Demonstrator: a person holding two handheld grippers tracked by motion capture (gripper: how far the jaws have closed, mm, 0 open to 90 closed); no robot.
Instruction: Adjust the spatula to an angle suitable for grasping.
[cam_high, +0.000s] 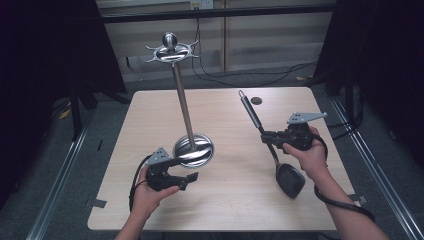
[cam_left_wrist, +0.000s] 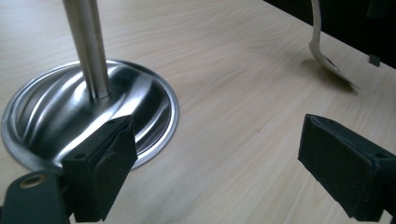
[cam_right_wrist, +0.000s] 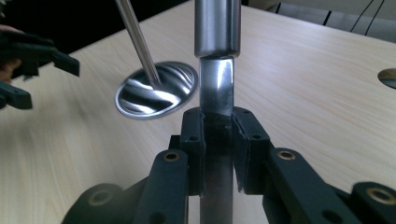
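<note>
My right tool (cam_high: 272, 138) was clamped on the spatula (cam_high: 272, 145), jaws pinched on the flat steel neck just below the round handle, and the right gripper view showed the pads (cam_right_wrist: 245, 149) squeezing that strip from both sides. The spatula hung over the right half of the tabletop (cam_high: 225, 200), its black blade (cam_high: 290, 180) low and toward me, near the wood though I couldn't tell if it touched, the handle slanting up and away to the hanging loop (cam_high: 241, 93) at the far end. So the long axis ran near-to-far, tilted, loop end high. I judged it stiff, fairly light, blade-heavy and slick on the polished metal; the flat neck was a better hold than the round tube, which could roll between the pads. My left tool (cam_high: 180, 178) sat with jaws wide apart and nothing between them, just beside the round steel base (cam_left_wrist: 159, 93) of the utensil stand (cam_high: 183, 102). That stand stood upright mid-tabletop, hooks (cam_high: 170, 52) at the top; it looked top-heavy enough to want steadying.
</note>
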